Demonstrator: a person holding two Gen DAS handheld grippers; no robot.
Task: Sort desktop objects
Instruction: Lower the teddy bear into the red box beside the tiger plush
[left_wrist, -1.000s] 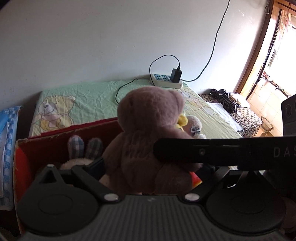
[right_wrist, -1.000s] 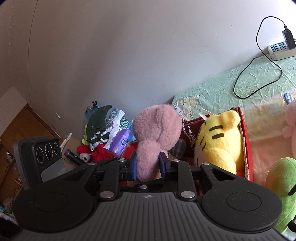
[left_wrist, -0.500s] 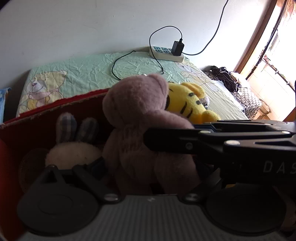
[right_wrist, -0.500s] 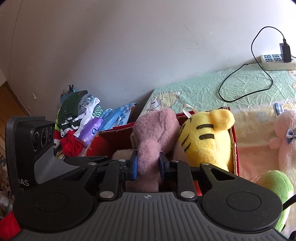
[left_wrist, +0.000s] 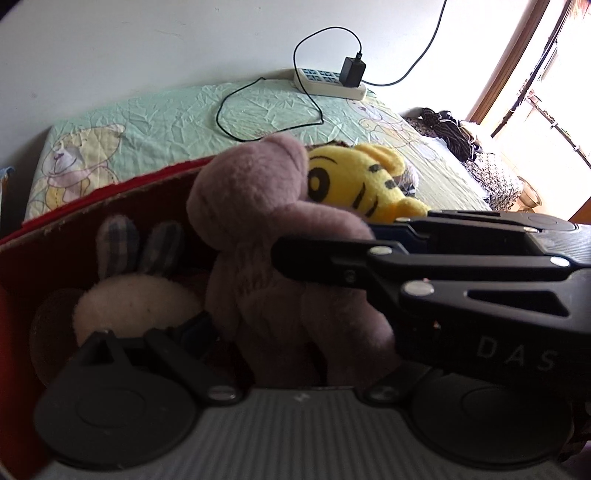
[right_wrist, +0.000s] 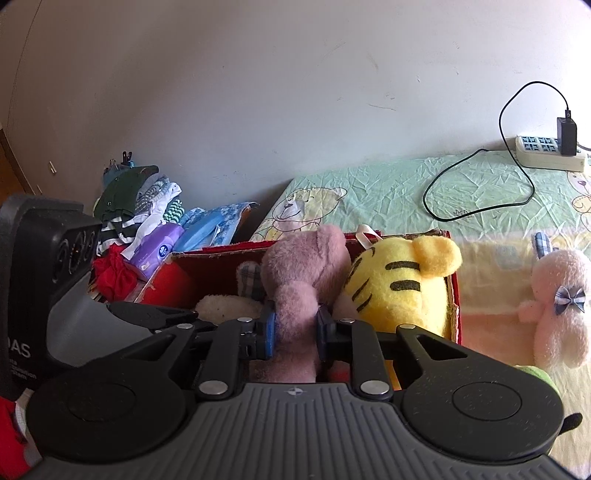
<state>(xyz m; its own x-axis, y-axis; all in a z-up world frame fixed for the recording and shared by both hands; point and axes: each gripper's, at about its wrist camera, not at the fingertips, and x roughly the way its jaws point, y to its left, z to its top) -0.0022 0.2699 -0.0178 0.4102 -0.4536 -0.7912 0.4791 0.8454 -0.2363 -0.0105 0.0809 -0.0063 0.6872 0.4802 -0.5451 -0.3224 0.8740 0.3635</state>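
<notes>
- Your right gripper (right_wrist: 294, 328) has its blue pads clamped on the pink plush bear (right_wrist: 303, 280), which sits inside the red box (right_wrist: 207, 251).
- Bear is wedged between the yellow tiger plush (right_wrist: 402, 284) on its right and a cream bunny with plaid ears (right_wrist: 229, 304) on its left.
- Your left gripper (left_wrist: 291, 332): fingers spread wide, one either side of the bear; can't tell if they touch it.
- A pink bunny plush (right_wrist: 561, 306) lies outside the box, on the bed sheet (right_wrist: 388, 192).

Home bedroom (bedsheet (right_wrist: 388, 192), plush toys (right_wrist: 402, 284))
</notes>
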